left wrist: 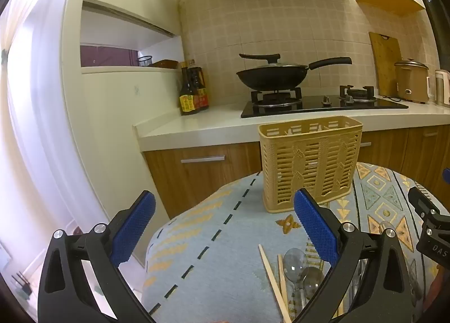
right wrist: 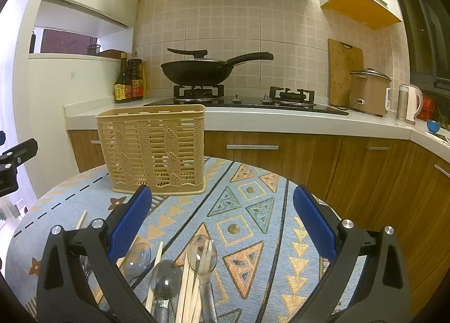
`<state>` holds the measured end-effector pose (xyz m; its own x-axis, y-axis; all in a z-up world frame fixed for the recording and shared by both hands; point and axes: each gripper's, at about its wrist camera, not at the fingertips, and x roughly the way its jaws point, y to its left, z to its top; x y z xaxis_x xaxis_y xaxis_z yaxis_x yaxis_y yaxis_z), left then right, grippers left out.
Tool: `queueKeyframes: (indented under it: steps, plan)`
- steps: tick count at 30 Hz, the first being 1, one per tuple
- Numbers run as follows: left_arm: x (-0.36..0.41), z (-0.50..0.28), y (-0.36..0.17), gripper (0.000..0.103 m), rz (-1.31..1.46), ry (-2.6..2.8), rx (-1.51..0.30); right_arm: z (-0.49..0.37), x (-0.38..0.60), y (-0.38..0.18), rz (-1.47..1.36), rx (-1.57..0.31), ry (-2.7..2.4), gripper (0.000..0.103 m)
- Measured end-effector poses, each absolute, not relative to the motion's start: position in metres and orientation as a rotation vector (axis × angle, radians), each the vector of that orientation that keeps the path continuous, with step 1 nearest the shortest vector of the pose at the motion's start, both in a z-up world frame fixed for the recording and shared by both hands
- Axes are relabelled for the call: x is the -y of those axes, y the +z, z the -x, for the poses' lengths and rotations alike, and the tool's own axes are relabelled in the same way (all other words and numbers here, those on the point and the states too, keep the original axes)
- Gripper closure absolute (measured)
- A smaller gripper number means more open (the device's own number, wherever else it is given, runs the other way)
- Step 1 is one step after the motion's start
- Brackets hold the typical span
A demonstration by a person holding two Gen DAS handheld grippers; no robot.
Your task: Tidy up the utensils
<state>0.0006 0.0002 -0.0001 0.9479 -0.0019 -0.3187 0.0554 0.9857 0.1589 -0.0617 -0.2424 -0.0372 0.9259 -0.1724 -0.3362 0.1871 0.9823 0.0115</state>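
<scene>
Spoons (right wrist: 166, 280) and wooden chopsticks (right wrist: 194, 286) lie loose in a heap on the patterned tablecloth (right wrist: 253, 210), right under the right gripper (right wrist: 222, 227), whose blue pads are spread wide with nothing between them. That pose suits a first pick: the jaws hover just above the pile, straddling the shiny bowls and pale sticks. Further back on the same cloth stands the tan slotted utensil holder (right wrist: 153, 148), upright and, as far as its lattice lets one see, probably empty, so it is likely where the pieces are meant to go. Seen from the left wrist, the left gripper (left wrist: 225, 230) is likewise released and holds nothing, with the heap low beside its right finger. Both grippers face the holder, near it yet apart. No sorting looks done yet.
</scene>
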Motion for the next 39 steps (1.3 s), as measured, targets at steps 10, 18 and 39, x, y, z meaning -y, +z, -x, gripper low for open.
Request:
queueKeyframes:
  steps: [10, 18, 39]
  plan:
    - [0.004, 0.0, -0.002, 0.007, -0.17, -0.03, -0.325, 0.061, 0.243, -0.038, -0.038, -0.341, -0.182, 0.007]
    - [-0.002, -0.009, -0.014, 0.007, -0.14, -0.024, -0.319, 0.06, 0.24, -0.041, -0.029, -0.345, -0.184, 0.007]
    - [-0.025, -0.013, -0.035, 0.007, -0.027, 0.099, -0.239, 0.059, 0.239, -0.039, -0.028, -0.342, -0.2, 0.007]
